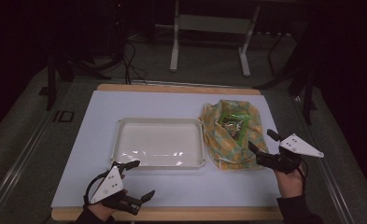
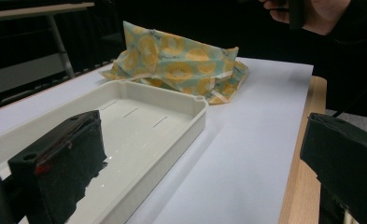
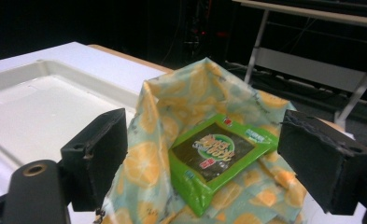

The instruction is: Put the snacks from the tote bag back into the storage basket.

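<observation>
Cloth printed with orange slices on pale green, a soft drawstring pouch (image 1: pixel 228 135), lay at about three o'clock on the white-covered worktop (image 1: pixel 172 102), just beside the right edge of the empty, shallow white plastic tray (image 1: pixel 120 140) at the centre. Its mouth was spread open, and a flat green foil snack packet (image 3: pixel 216 156) rested inside on the fabric. The right claw (image 1: pixel 264 145) hovered at the pouch's four o'clock corner with its jaws wide apart, gripping nothing; in the right gripper view the packet sat between them, farther off. The left claw (image 1: pixel 137 178) waited at seven o'clock, near the tray's front edge, jaws likewise spread and empty. The packet looked light, thin and slick, likely to crinkle or slide, so pinching a sealed edge seemed soundest. The limp pouch would probably drag along unless pinned at its rim.
</observation>
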A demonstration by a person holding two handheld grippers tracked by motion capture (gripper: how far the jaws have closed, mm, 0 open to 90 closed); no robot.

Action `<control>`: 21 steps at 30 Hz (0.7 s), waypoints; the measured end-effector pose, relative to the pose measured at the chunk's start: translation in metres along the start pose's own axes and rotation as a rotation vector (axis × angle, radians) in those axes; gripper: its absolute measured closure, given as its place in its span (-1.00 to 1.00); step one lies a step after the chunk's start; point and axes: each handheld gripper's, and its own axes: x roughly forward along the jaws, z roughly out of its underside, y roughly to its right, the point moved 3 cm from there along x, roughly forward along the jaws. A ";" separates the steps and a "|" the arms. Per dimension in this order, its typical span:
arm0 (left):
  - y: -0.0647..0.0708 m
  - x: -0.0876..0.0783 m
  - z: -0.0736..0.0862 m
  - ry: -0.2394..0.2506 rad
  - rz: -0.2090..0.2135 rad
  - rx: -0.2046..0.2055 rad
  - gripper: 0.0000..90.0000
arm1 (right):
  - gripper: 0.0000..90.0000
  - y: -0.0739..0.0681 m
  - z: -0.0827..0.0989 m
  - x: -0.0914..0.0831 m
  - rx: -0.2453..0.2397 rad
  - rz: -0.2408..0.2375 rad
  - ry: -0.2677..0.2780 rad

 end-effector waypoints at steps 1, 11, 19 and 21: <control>0.000 0.000 0.000 0.001 0.006 -0.002 -0.99 | -0.65 0.000 -0.001 0.001 0.006 -0.002 0.004; 0.001 -0.001 0.000 0.005 0.015 0.000 -0.99 | -0.65 0.009 -0.020 0.010 0.002 0.011 0.017; 0.001 -0.001 -0.001 0.007 0.020 -0.001 -0.99 | -0.65 0.019 -0.030 0.021 0.006 0.032 0.015; 0.002 -0.001 -0.001 0.007 0.020 -0.001 -0.99 | -0.65 0.022 -0.031 0.024 0.010 0.039 0.013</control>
